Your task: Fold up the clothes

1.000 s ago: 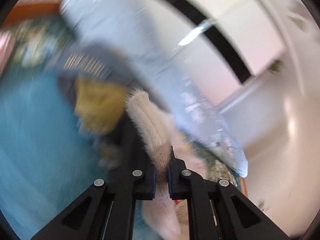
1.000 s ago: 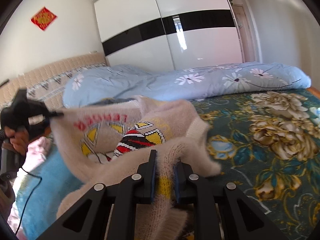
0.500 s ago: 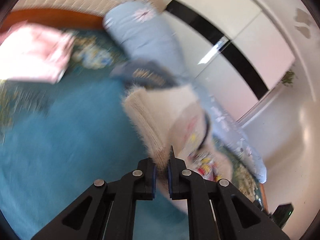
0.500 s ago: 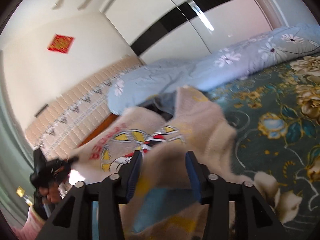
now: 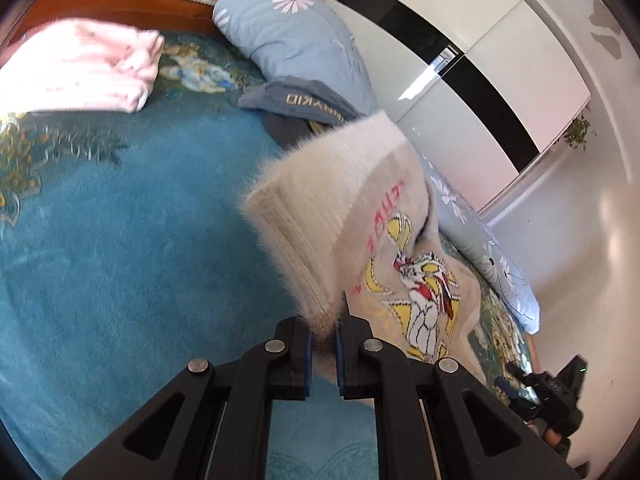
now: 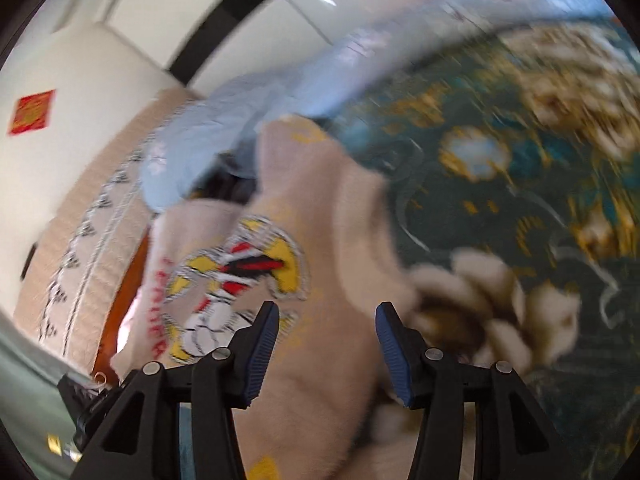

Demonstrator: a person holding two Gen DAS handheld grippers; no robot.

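Observation:
A fuzzy cream sweater with a red, yellow and white cartoon print lies spread on the bed. My left gripper is shut on its ribbed hem and holds that edge up above the blue blanket. In the right wrist view the sweater lies under my right gripper, which is open with nothing between its blue pads. The right gripper also shows at the lower right of the left wrist view.
A folded pink garment lies at the top left of the bed. A grey-blue garment lies by the long light-blue pillow. The floral bedspread extends right. A white wardrobe stands behind.
My right gripper has let go of the sweater and opened wide. The sweater has dropped onto the bed. My left gripper has swung over the blue blanket, still holding the hem.

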